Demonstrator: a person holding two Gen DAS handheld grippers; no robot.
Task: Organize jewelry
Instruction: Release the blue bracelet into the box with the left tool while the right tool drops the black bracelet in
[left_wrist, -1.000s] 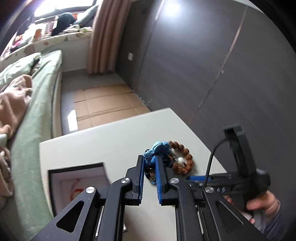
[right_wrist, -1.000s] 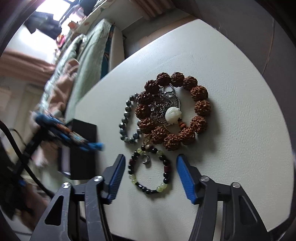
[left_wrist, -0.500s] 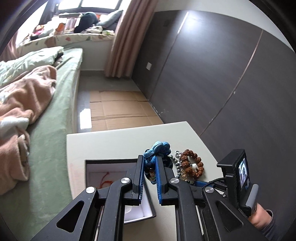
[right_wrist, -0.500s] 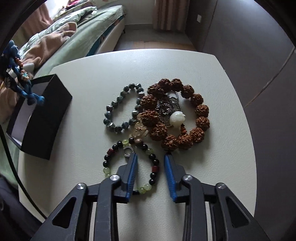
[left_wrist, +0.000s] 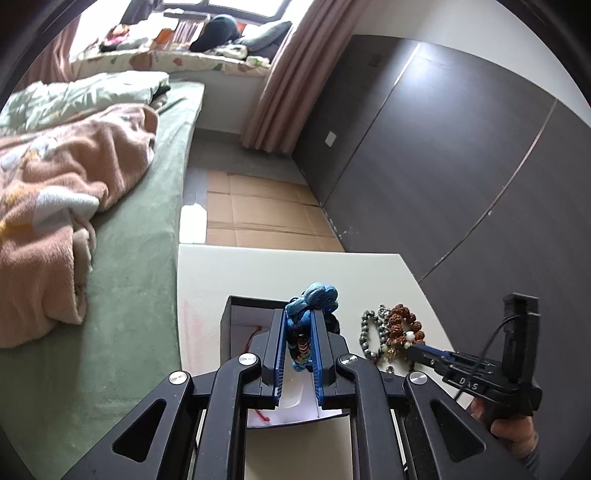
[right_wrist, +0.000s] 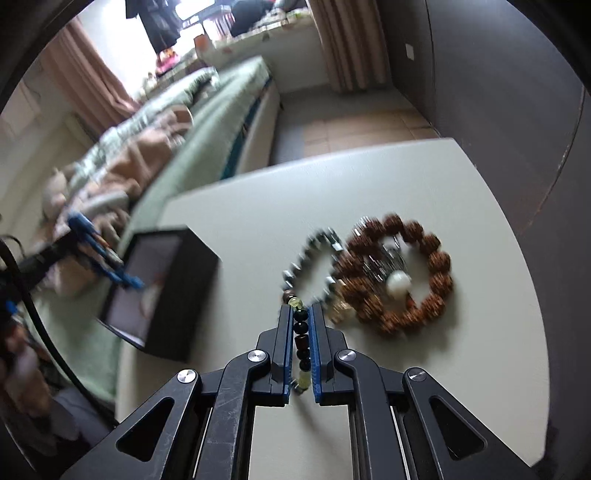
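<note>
The right gripper (right_wrist: 300, 345) has just been closing and now pinches the dark-and-green bead bracelet (right_wrist: 300, 334), seemingly lifting it off the table (right_wrist: 258, 221) near its front edge, while the left gripper (left_wrist: 298, 338), carrying the blue cord bracelet (left_wrist: 314, 297), has reached the black box (left_wrist: 236, 317) at the left edge.

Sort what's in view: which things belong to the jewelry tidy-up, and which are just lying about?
Job: blue bracelet in left gripper; black-and-green bead bracelet in right gripper; black box; grey bracelet; brown bracelet.
Lying about: bed; blanket; curtain.

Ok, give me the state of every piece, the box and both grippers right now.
left gripper: shut on the blue bracelet, held over the box
black box: open, lid off
right gripper: jaws just closed, shut on the black and green bead bracelet
brown seed bracelet: flat on the table
grey bead bracelet: on the table, blurred
</note>
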